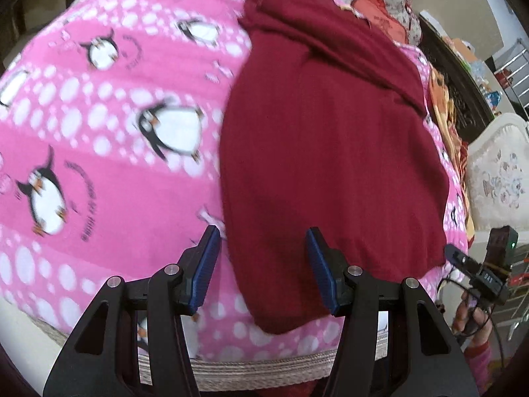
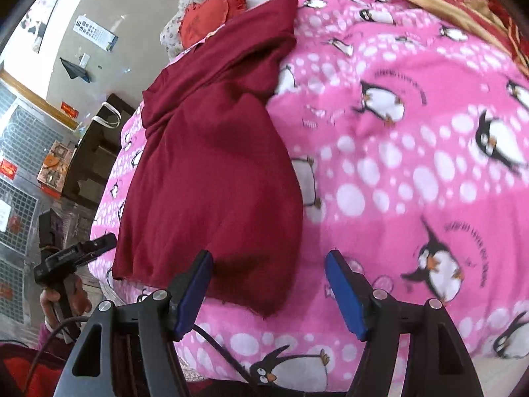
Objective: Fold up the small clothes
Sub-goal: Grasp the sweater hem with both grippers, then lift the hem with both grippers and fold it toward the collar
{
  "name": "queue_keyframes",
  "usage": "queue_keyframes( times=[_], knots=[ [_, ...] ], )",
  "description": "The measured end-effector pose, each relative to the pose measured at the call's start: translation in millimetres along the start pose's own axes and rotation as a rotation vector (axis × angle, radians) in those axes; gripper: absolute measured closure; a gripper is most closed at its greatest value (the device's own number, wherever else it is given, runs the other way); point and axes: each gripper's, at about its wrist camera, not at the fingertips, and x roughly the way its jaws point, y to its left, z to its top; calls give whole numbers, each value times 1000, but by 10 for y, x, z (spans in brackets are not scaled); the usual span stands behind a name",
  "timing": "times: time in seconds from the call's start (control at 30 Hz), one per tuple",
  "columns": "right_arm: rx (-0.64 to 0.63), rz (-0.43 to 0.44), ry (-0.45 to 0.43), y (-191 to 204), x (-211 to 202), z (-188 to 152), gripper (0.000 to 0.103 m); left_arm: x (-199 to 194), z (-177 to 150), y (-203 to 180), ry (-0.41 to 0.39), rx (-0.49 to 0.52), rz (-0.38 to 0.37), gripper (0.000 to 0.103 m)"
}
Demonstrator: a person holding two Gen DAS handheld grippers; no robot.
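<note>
A dark red garment [image 1: 330, 152] lies spread on a pink penguin-print blanket [image 1: 99, 125], its hem near the bed's front edge and its folded top far away. My left gripper [image 1: 263, 241] is open and empty, hovering over the hem's left corner. In the right wrist view the garment [image 2: 211, 172] lies left of centre on the blanket [image 2: 413, 165]. My right gripper [image 2: 269, 264] is open and empty, over the hem's right corner. Each view shows the other gripper at its edge, the right one [image 1: 476, 264] and the left one [image 2: 72, 254].
A pile of other clothes and a pillow [image 1: 373, 3] sits beyond the garment. An orange patterned cloth [image 1: 446, 106] lies along the blanket's right side. A dark cabinet [image 2: 96, 152] and wire racks [image 2: 20, 172] stand off the bed's side.
</note>
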Motion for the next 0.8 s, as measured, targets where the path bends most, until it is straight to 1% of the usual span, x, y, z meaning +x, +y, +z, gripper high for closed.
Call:
queue_keyframes(
  times=[0.07, 0.13, 0.23, 0.33, 0.4, 0.43, 0.47, 0.5, 0.53, 0.57, 0.6, 0.63, 0.7, 0.73, 0.8],
  knots=[
    [10, 15, -22, -26, -8, -17, 35, 73, -40, -34, 20, -7, -10, 46],
    [32, 34, -31, -59, -18, -25, 35, 80, -60, -56, -1, -12, -16, 39],
    [53, 57, -46, -93, -19, -19, 35, 93, -46, -57, -11, -39, -32, 32],
    [62, 69, -75, -90, 15, -33, 35, 119, -34, -91, -18, -42, -33, 30],
    [40, 72, -86, -58, 39, -22, 35, 143, -22, -155, -21, -1, -15, 31],
    [25, 64, -95, -31, 53, -23, 43, 156, -21, -170, -23, 12, -10, 50],
    [16, 60, -107, -10, 55, -23, 51, 165, -24, -198, -20, 36, 3, 64],
    [19, 77, -118, 9, 65, -16, 64, 175, -17, -203, -15, 48, 16, 81],
    [32, 76, -121, 18, 73, -12, 69, 173, -13, -200, -13, 53, 12, 89],
    [29, 63, -123, 28, 71, -9, 73, 153, 1, -188, -7, 49, -17, 92],
    [21, 55, -123, 45, 57, -3, 85, 124, 12, -188, -6, 47, -31, 92],
    [17, 65, -121, 61, 28, 4, 95, 73, 19, -189, -12, 53, -42, 93],
    [16, 112, -122, 120, -86, 3, 95, -118, 30, -227, -40, 89, -61, 93],
    [6, 121, -124, 160, -131, 5, 95, -252, 24, -242, -57, 111, -74, 93],
    [-40, 127, -131, 319, -332, -42, 95, -467, 1, -253, -88, 151, -77, 94]
  ],
)
